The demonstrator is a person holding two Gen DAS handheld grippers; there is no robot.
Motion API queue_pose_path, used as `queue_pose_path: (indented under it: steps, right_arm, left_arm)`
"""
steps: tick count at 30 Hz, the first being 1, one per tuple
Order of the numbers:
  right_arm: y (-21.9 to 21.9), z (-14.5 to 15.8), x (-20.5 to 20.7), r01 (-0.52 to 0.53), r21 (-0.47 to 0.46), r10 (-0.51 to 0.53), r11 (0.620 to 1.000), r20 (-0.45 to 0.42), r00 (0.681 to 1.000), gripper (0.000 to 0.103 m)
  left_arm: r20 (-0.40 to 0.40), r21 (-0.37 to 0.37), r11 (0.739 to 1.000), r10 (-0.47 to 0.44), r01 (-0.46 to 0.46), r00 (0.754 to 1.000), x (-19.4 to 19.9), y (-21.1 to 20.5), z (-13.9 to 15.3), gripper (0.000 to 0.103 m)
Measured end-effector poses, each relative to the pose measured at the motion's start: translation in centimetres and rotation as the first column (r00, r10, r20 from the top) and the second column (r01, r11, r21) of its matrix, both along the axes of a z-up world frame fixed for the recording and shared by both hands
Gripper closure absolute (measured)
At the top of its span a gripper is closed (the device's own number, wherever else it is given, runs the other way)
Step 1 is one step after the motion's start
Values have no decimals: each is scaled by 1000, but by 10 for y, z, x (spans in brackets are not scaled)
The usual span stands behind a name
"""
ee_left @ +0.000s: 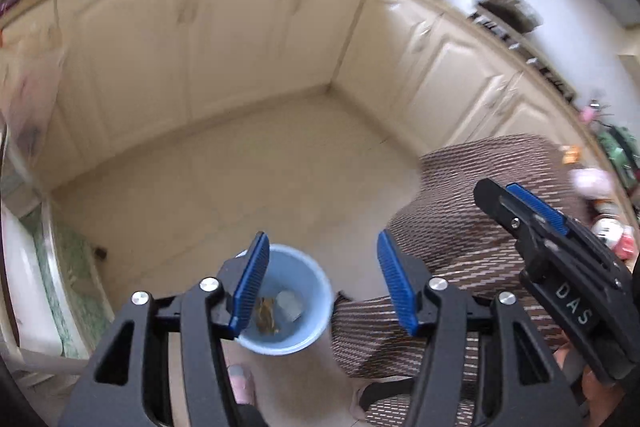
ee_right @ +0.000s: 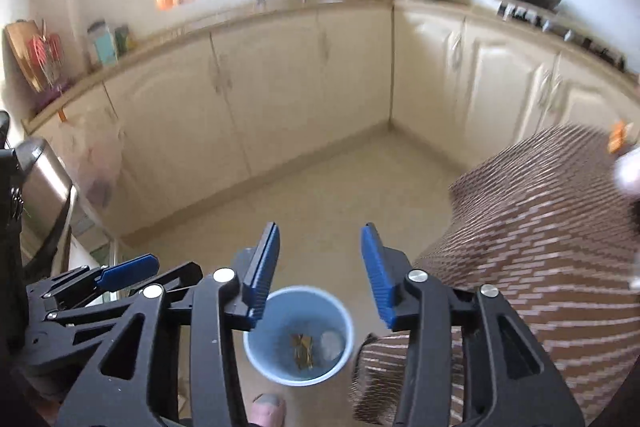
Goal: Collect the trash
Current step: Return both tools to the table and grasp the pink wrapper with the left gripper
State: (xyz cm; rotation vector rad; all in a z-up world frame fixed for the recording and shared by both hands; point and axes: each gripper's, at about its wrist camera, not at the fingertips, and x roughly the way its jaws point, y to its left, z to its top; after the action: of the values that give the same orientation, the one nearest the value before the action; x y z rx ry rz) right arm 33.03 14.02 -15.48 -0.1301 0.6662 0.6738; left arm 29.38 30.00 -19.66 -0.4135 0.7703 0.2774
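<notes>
From the left wrist, the left gripper (ee_left: 322,283) has its blue ribbed pads spread with nothing between them, and the light blue bin (ee_left: 298,301) stands on the floor below, its round mouth partly behind the left-hand finger and reaching into the gap. At the bottom of the bin lie a brownish crumpled scrap (ee_left: 267,315) and a pale grey piece (ee_left: 289,305), side by side. The right gripper (ee_left: 520,205) enters from the lower right edge, black with blue pads, over a table covered in a brown woven cloth (ee_left: 472,227) whose rounded edge hangs just beside the bin. Beyond the bin the beige tiled floor (ee_left: 256,183) runs open to the corner where two runs of cream panelled cabinets (ee_left: 224,39) meet. From the right wrist, the right gripper (ee_right: 320,271) is likewise spread and empty, and the bin (ee_right: 298,335) sits directly under the gap, a little toward the near edge, with the same brownish scrap (ee_right: 303,347) and grey piece (ee_right: 332,345) inside. The left gripper (ee_right: 124,277) shows at the lower left, seen side-on. The cloth-covered table (ee_right: 540,251) fills the right side, its edge close to the bin's rim; a toe of a foot (ee_right: 268,409) shows just below the bin. The floor (ee_right: 328,187) ahead is bare up to the cabinet plinths, and the far worktop is blurred.
</notes>
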Motion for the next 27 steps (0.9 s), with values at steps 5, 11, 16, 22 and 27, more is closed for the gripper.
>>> queue_pose_path:
  steps: [5,11,16,22,27]
  right_arm:
    - [-82,52,-29,81,42,-85,996,114,990,52]
    - [-185,81,-58,188,81,-200,979,171,965,47]
    - [-255,80,-64,286,93,-297,954,152,943,46]
    - [-337,68,-64,415,92,-424,905,114,899,44]
    - [-381,48,-56,492,77,-496,867,56,866,43]
  left_arm:
    - [127,49,994,-108,102,986,-20,-64,61,42]
    - [184,118,953,-297,278,937,-28,-163,105,41]
    - [172,129,903,-428,410,887,-27,-239,113,40]
    - [109,121,832,-554,542,825,-6,-315,95,40]
    - [49,111,787,-615,607,787,17,-356,74,40]
